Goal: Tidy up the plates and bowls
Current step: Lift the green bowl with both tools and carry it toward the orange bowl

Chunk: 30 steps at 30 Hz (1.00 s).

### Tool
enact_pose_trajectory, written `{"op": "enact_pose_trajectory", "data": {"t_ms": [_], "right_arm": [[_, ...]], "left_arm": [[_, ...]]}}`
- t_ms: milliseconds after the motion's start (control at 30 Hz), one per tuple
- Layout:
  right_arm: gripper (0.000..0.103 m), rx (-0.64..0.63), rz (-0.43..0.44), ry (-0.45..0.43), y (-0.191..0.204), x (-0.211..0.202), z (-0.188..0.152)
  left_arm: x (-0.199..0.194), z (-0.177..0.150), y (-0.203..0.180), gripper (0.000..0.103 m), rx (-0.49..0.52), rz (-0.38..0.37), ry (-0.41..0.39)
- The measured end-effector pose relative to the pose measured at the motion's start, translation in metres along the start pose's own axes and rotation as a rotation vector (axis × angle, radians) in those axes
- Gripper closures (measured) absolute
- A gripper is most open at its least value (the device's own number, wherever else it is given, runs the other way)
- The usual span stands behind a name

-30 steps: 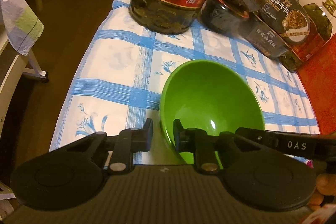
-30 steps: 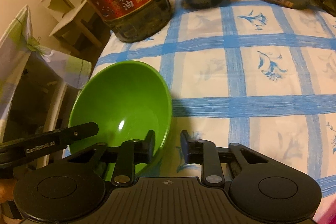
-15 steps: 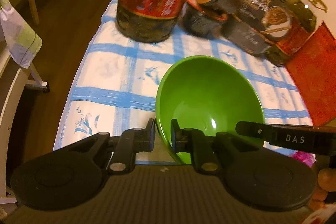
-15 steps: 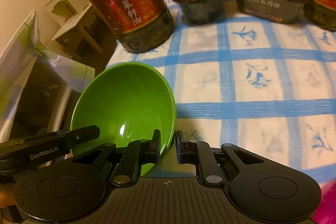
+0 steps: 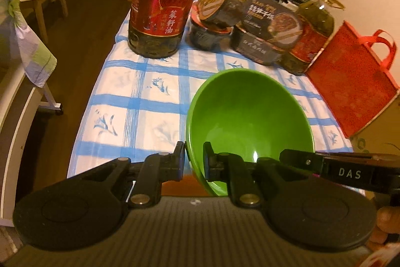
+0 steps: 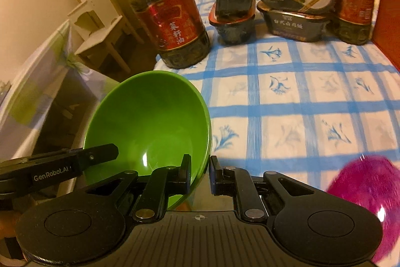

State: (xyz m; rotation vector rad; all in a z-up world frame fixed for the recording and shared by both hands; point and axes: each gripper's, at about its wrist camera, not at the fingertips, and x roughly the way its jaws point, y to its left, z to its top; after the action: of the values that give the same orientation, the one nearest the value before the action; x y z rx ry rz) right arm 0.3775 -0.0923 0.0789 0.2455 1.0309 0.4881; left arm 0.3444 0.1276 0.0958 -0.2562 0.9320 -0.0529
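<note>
A green bowl point(image 5: 250, 121) hangs tilted above the blue-checked tablecloth point(image 5: 140, 101), held from both sides. My left gripper point(image 5: 193, 157) is shut on its left rim, one finger inside and one outside. In the right wrist view the same green bowl point(image 6: 150, 131) fills the lower left, and my right gripper point(image 6: 200, 172) is shut on its right rim. Each view shows the other gripper's black finger reaching over the opposite rim. A blurred magenta dish point(image 6: 367, 192) lies low at the right.
A big oil bottle with a red label point(image 5: 162, 9) stands at the far left of the table. Beside it are stacked dark meal tubs point(image 5: 215, 24), boxed meals point(image 5: 270, 31) and a second oil bottle point(image 5: 312, 34). A red bag point(image 5: 355, 76) lines the right edge. A cloth-draped chair point(image 5: 22, 24) is left.
Both grippers have risen and drawn back with the green bowl between them. The table and bottles now look farther off. Both pairs of jaws narrowed onto the rim.
</note>
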Motion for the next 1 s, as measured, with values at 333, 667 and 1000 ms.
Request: {"op": "enact_pose_trajectory", "data": {"t_ms": [333, 667, 1000], "right_arm": [[0.088, -0.021, 0.033, -0.019, 0.016, -0.055, -0.08], [0.088, -0.044, 0.043, -0.041, 0.03, -0.08, -0.155], [0.089, -0.056, 0.037, -0.011, 0.03, -0.083, -0.207]], "left_arm": [[-0.07, -0.073, -0.007, 0.09, -0.009, -0.006, -0.032], [-0.108, -0.153, -0.005, 0.09, -0.024, 0.027, -0.035], [-0.118, -0.205, 0.004, 0.09, -0.081, 0.018, -0.015]]}}
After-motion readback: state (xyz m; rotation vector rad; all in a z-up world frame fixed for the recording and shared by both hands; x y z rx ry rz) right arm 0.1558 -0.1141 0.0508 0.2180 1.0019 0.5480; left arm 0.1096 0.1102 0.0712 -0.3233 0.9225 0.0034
